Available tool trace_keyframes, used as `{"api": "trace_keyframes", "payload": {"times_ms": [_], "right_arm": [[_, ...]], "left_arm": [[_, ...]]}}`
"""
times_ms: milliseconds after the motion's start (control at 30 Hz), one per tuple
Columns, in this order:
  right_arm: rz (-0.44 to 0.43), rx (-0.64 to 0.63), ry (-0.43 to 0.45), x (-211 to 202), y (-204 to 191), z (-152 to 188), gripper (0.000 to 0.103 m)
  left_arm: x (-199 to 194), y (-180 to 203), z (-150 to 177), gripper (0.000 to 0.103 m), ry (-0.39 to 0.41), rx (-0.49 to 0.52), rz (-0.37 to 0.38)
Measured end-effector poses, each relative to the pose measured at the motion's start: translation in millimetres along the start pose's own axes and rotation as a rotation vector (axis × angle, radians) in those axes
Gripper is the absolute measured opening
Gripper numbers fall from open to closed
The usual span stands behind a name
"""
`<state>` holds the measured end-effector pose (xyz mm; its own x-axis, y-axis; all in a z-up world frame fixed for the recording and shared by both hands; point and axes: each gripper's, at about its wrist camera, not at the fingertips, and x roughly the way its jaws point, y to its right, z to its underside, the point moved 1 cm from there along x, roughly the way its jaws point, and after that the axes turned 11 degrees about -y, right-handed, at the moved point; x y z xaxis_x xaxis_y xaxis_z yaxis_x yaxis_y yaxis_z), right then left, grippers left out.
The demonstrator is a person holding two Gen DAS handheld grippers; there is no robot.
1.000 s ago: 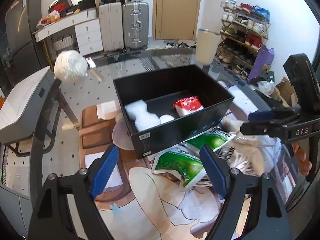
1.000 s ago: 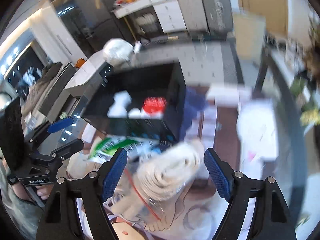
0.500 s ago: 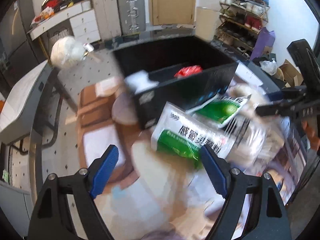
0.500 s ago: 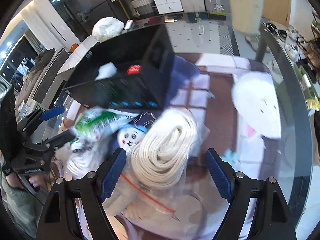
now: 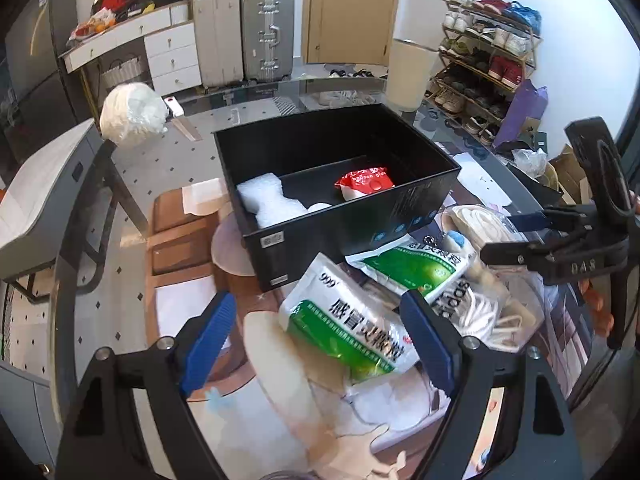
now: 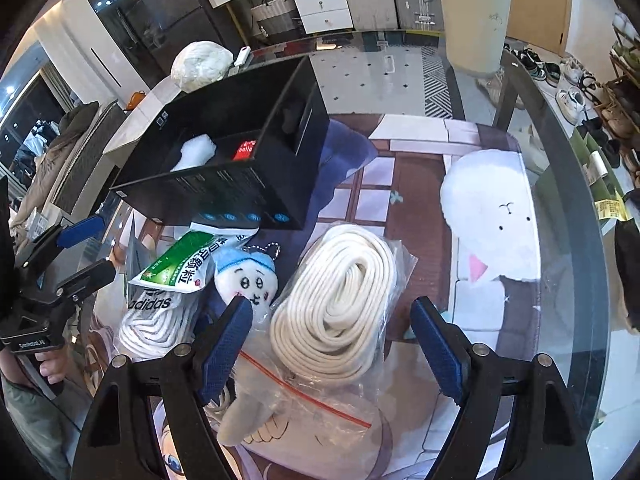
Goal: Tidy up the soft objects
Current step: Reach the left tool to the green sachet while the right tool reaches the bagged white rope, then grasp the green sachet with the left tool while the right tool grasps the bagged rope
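Fingers [image 5: 426, 342] spread on both hands, nothing held; I've swung left over the green packet [image 5: 352, 328], rope coil [image 6: 340, 300] under right.

Two black handheld grippers [image 5: 316, 344] [image 6: 328, 344] with blue ribbed finger pads [image 5: 206, 340], silver screws at the joints, white lettering on one frame, olive-green sleeve [image 6: 24, 420] at one wrist.

Wooden door [image 5: 352, 12], two suitcases [image 5: 244, 36], white drawers [image 5: 172, 58], shoe rack [image 5: 484, 68], tiled floor.
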<state>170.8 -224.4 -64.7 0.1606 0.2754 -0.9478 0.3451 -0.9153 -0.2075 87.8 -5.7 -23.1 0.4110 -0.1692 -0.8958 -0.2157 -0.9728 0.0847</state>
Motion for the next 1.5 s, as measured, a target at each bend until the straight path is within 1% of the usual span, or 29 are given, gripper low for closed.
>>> {"api": "trace_keyframes", "payload": {"times_ms": [100, 200, 233, 333, 400, 500, 567, 700, 867, 900, 967, 1000, 1033, 1067, 1167, 1267, 1300, 1333, 1367, 1433, 1467, 1500], "right_arm": [[0.009, -0.004, -0.012, 5, -2, -1, 0.083], [0.013, -0.006, -0.008, 6, -3, -2, 0.083], [0.016, -0.004, -0.007, 6, -2, -3, 0.083], [0.043, 0.006, -0.006, 6, 4, -4, 0.083], [0.057, 0.001, -0.012, 6, 6, -3, 0.083], [0.075, 0.009, 0.008, 0, 12, -2, 0.083], [0.068, 0.033, 0.021, -4, 17, -2, 0.083], [0.062, 0.016, -0.002, 4, 12, -6, 0.083], [0.106, -0.017, -0.006, 17, 4, -11, 0.083], [0.120, -0.029, -0.006, 18, 2, -12, 0.081], [0.171, -0.071, -0.016, 21, -4, -10, 0.064], [0.204, -0.091, -0.019, 21, -7, -8, 0.059], [0.215, -0.112, -0.021, 20, -9, -5, 0.049], [0.199, -0.122, -0.032, 17, -10, -1, 0.043], [0.204, -0.144, -0.042, 13, -11, 5, 0.042], [0.204, -0.142, -0.036, 14, -11, 7, 0.042], [0.203, -0.143, -0.035, 14, -12, 7, 0.042], [0.201, -0.147, -0.036, 14, -14, 6, 0.042], [0.200, -0.150, -0.035, 14, -16, 5, 0.042], [0.207, -0.155, -0.033, 15, -19, 4, 0.042], [0.214, -0.160, -0.032, 16, -21, 5, 0.042], [0.220, -0.164, -0.030, 16, -21, 5, 0.042]], "left_arm": [[12, 4, -6, 0.085, -0.027, -0.015, -0.010], [24, 7, -6, 0.085, -0.057, 0.011, -0.048], [25, 6, -5, 0.085, -0.063, 0.013, -0.056], [23, -3, 1, 0.085, -0.058, 0.004, -0.044], [20, -11, 7, 0.085, -0.059, 0.001, -0.050], [22, -20, 18, 0.085, -0.080, -0.001, -0.065], [23, -22, 22, 0.085, -0.089, -0.006, -0.066], [24, -19, 19, 0.085, -0.099, -0.009, -0.072], [31, -4, 17, 0.085, -0.121, 0.047, -0.088], [33, -2, 18, 0.085, -0.129, 0.057, -0.092], [33, -1, 20, 0.085, -0.132, 0.064, -0.094], [31, -2, 22, 0.085, -0.129, 0.061, -0.094], [30, -3, 23, 0.085, -0.127, 0.056, -0.094], [29, -3, 25, 0.085, -0.125, 0.051, -0.091], [30, -2, 30, 0.085, -0.136, 0.057, -0.082], [35, 2, 29, 0.083, -0.149, 0.081, -0.110], [35, 4, 29, 0.078, -0.145, 0.090, -0.114], [34, 6, 28, 0.068, -0.145, 0.097, -0.107], [34, 7, 28, 0.064, -0.147, 0.099, -0.090], [34, 9, 27, 0.044, -0.150, 0.101, -0.059], [33, 12, 27, 0.041, -0.146, 0.111, -0.062], [32, 15, 27, 0.032, -0.139, 0.126, -0.080]]}}
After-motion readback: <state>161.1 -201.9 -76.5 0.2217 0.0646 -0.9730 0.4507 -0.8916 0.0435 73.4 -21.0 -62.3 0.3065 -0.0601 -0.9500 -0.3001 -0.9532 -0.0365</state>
